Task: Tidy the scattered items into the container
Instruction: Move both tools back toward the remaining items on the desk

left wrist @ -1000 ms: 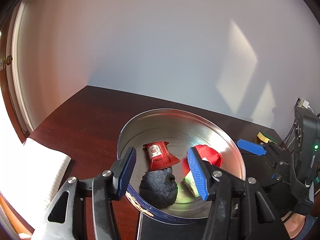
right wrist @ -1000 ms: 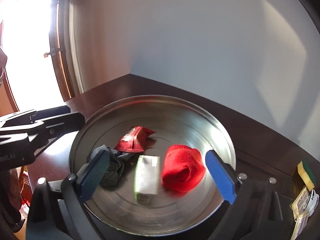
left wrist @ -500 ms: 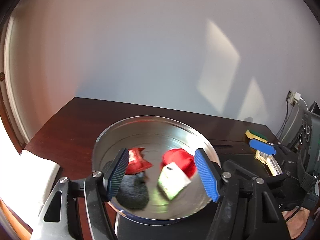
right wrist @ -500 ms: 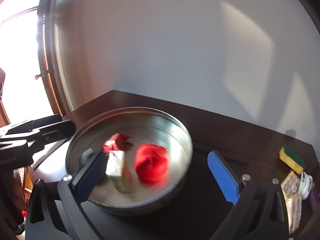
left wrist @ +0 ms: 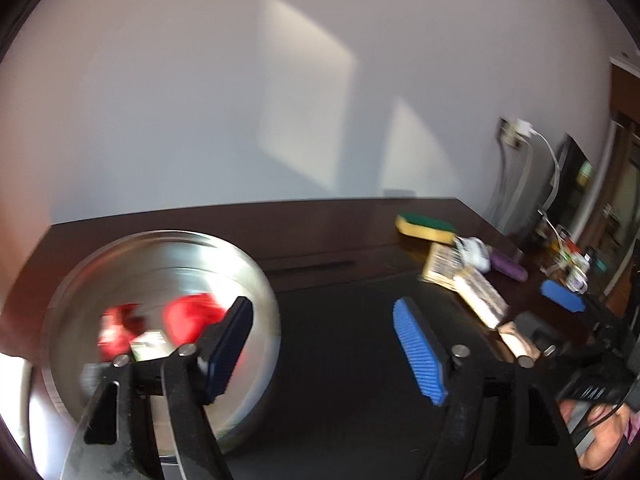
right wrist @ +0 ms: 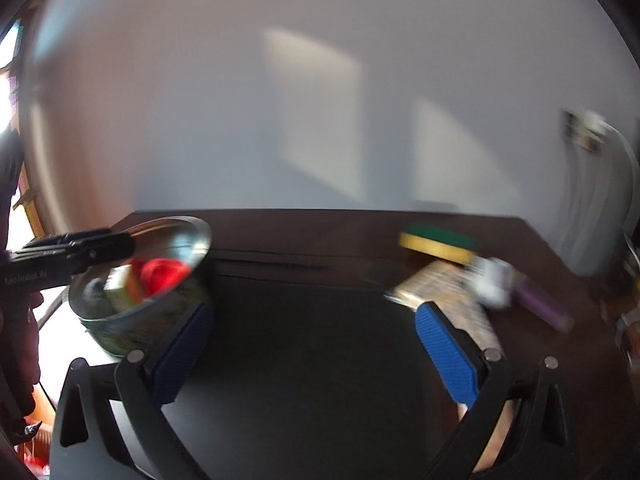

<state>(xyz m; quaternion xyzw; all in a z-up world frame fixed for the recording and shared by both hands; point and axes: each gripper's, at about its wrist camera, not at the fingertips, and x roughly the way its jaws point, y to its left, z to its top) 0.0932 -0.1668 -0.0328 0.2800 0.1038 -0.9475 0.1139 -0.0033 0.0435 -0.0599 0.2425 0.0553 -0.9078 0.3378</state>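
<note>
A round metal tin (left wrist: 256, 280) (right wrist: 200, 236) stands at the left of a dark mat. In it lie a red cloth ball (left wrist: 188, 316) (right wrist: 160, 276), a red packet (left wrist: 116, 328), a small green-white box (right wrist: 120, 288) and a dark sock (right wrist: 94, 292). At the right lie a yellow-green sponge (left wrist: 424, 226) (right wrist: 436, 244), patterned packets (left wrist: 476, 296) (right wrist: 444, 288), a white item (right wrist: 494, 280) and a purple tube (left wrist: 508, 266) (right wrist: 540, 304). My left gripper (left wrist: 322, 352) is open and empty, beside the tin. My right gripper (right wrist: 316, 352) is open and empty over the mat.
The dark mat (left wrist: 344, 380) (right wrist: 304, 340) covers a dark wooden table (left wrist: 320, 220) against a white wall. Cables and small bottles (left wrist: 568, 256) crowd the far right edge. A white sheet (right wrist: 60, 320) lies left of the tin. Both views are motion-blurred.
Both grippers have swung right, away from above the tin. The tin has slid to the left of both views and the scattered items at the right have come into view.
</note>
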